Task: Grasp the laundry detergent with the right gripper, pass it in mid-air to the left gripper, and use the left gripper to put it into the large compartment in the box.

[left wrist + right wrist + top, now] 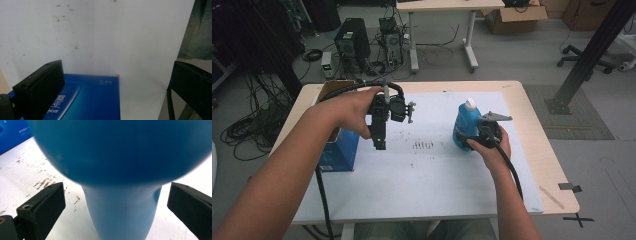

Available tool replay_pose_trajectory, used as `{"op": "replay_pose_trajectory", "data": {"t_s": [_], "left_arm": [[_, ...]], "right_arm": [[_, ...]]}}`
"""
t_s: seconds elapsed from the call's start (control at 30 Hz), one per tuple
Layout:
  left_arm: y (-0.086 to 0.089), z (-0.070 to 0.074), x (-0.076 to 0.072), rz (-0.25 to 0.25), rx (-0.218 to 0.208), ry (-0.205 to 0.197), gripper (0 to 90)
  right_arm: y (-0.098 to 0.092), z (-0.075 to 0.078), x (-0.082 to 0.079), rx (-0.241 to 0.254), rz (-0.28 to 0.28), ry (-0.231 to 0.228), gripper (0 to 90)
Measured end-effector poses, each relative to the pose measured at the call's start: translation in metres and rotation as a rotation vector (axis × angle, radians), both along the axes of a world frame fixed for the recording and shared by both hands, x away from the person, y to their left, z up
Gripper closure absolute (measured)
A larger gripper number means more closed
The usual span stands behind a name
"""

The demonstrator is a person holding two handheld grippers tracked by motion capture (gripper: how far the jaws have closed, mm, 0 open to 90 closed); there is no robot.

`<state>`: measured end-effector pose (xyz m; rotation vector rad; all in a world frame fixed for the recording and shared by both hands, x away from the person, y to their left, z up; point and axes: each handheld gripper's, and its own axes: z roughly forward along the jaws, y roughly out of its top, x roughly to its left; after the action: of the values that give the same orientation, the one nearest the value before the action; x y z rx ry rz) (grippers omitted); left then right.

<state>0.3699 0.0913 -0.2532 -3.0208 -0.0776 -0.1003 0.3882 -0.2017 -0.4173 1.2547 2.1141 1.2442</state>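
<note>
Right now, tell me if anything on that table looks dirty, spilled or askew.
Dark specks and smears mark the white mat in front of the upright blue bottle; they look like dried grime, not fresh liquid. Nothing has tipped.

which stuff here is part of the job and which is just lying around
In the job:
- blue bottle, standing between the open fingers of the right gripper
- blue box, below the open left gripper

Lying about:
- computer tower and cables on the floor
- cardboard box behind the far desk
- office chair base
</note>
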Motion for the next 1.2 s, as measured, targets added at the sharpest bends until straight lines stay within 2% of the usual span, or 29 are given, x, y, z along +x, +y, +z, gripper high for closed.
{"op": "replay_pose_trajectory", "data": {"t_s": [0.3, 0.67, 1.2], "left_arm": [[0.0006, -0.0017, -0.0004, -0.001, -0.001, 0.003, 0.2], [0.0009, -0.0025, 0.0001, -0.005, 0.002, 0.005, 0.2], [0.0008, -0.0039, 0.0005, -0.006, 0.003, 0.008, 0.2]], "right_arm": [[0.0025, -0.0024, 0.0009, 0.021, -0.017, -0.019, 4.6], [0.0045, -0.0024, -0.0005, 0.018, -0.052, -0.048, 15.0], [0.0051, -0.0019, -0.0008, 0.010, -0.059, -0.063, 25.4]]}}
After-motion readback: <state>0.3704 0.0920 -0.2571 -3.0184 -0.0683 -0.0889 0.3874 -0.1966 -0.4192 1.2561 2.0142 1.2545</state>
